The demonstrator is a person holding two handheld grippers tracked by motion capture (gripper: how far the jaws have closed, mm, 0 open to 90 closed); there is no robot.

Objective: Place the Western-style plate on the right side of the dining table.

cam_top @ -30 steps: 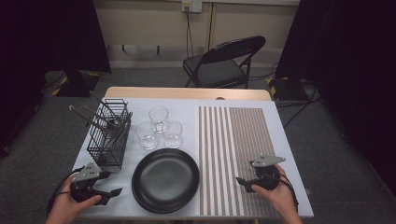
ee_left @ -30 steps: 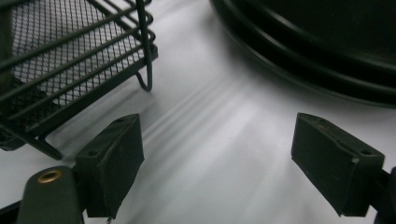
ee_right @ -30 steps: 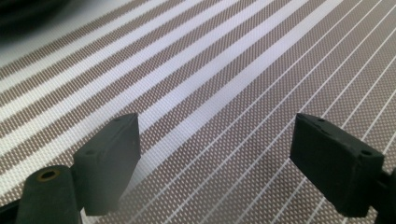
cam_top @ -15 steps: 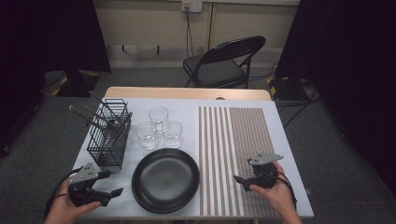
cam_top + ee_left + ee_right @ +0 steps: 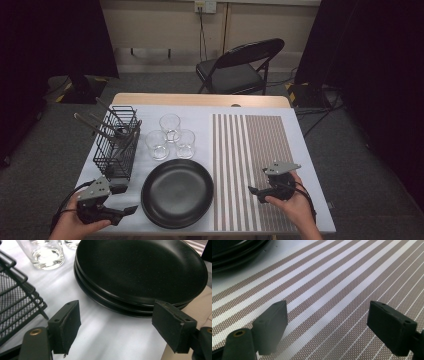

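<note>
**Left claw edges toward the plate stack, nothing gripped yet**

Since the earlier frame the left claw point(image 5: 131, 209) has shifted a little up and toward the stack of black plates point(image 5: 177, 192), and its jaws have just been closing slightly with nothing between them. They stand spread wide, aimed at the near-left rim of the stack. The right claw point(image 5: 254, 190) has barely stirred; it hangs over the striped placemat point(image 5: 250, 150), jaws spread and empty, a little to the right of the plates.

The plates sit at the front middle of the tabletop point(image 5: 310, 165), between the wire cutlery basket point(image 5: 116, 142) and the placemat. From the left gripper view the stack point(image 5: 140, 277) looks like three shallow plates nested closely.

The main risk, as I see it, is the grip on the rim. The edges lie so tight together that a jaw sliding in low could catch two plates instead of one, or wedge under the whole stack and push it toward the placemat. A shallow pinch on a smooth glazed rim could also slip once the plate tilts, dropping it back onto the others.

The three drinking glasses point(image 5: 170, 137) stand just behind the plates; a lifted plate swung backward could knock one over. The basket is close on the left, so a wide elbow could nudge it.
</note>
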